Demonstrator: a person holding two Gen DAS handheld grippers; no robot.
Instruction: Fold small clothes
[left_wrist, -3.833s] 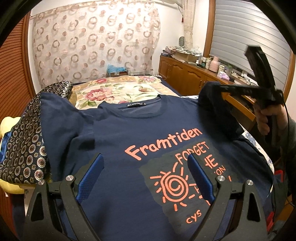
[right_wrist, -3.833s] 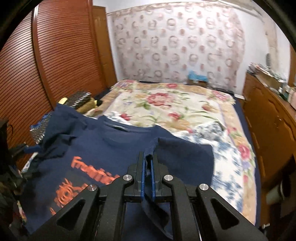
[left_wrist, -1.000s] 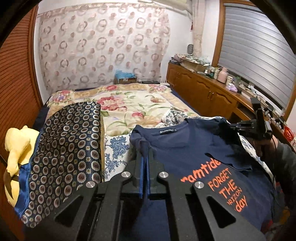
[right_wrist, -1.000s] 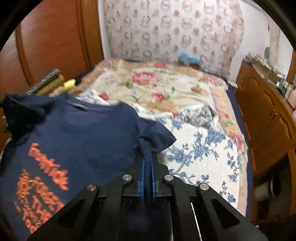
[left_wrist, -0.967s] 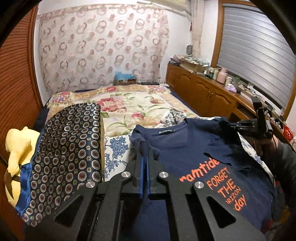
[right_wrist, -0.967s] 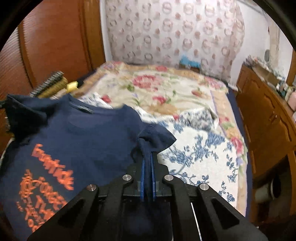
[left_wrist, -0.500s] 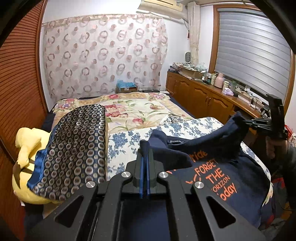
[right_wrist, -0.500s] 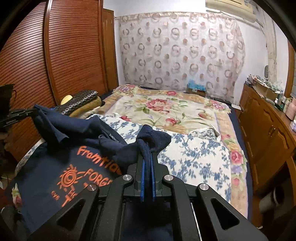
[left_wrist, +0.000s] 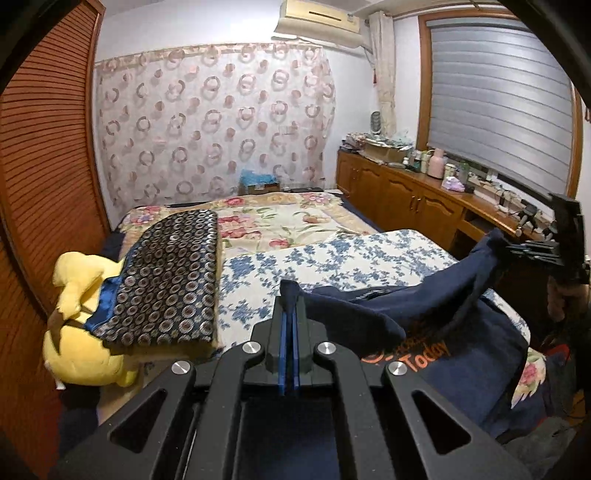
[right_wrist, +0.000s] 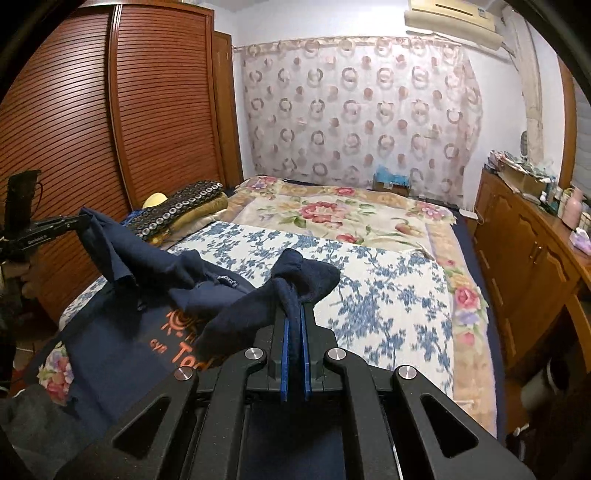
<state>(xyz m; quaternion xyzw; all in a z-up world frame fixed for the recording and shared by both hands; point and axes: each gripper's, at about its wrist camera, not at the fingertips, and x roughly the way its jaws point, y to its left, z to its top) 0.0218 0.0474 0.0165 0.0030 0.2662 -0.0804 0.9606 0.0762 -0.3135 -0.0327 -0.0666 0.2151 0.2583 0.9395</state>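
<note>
A navy T-shirt (left_wrist: 424, 321) with orange print lies bunched at the near end of the bed. Its upper half is lifted and drawn back over the lower half, so only the word "Today" and a bit of the sun print (right_wrist: 177, 321) show. My left gripper (left_wrist: 290, 301) is shut on one shoulder of the shirt. My right gripper (right_wrist: 293, 317) is shut on the other shoulder, with a navy sleeve bulging past its tips. Each gripper shows in the other's view: the right gripper (left_wrist: 511, 246) at the far right, the left gripper (right_wrist: 82, 220) at the far left, cloth stretched between them.
A blue-and-white floral quilt (left_wrist: 332, 254) covers the bed beyond the shirt. A folded dark patterned cloth (left_wrist: 173, 273) rests on a yellow plush toy (left_wrist: 81, 354) to the left. Wooden cabinets (left_wrist: 406, 199) line the right side and slatted wardrobe doors (right_wrist: 92, 129) the left.
Both grippers have pulled the shirt's shoulders back toward the near end of the bed. The collar now lies over the print, and much more of the quilt is uncovered.
</note>
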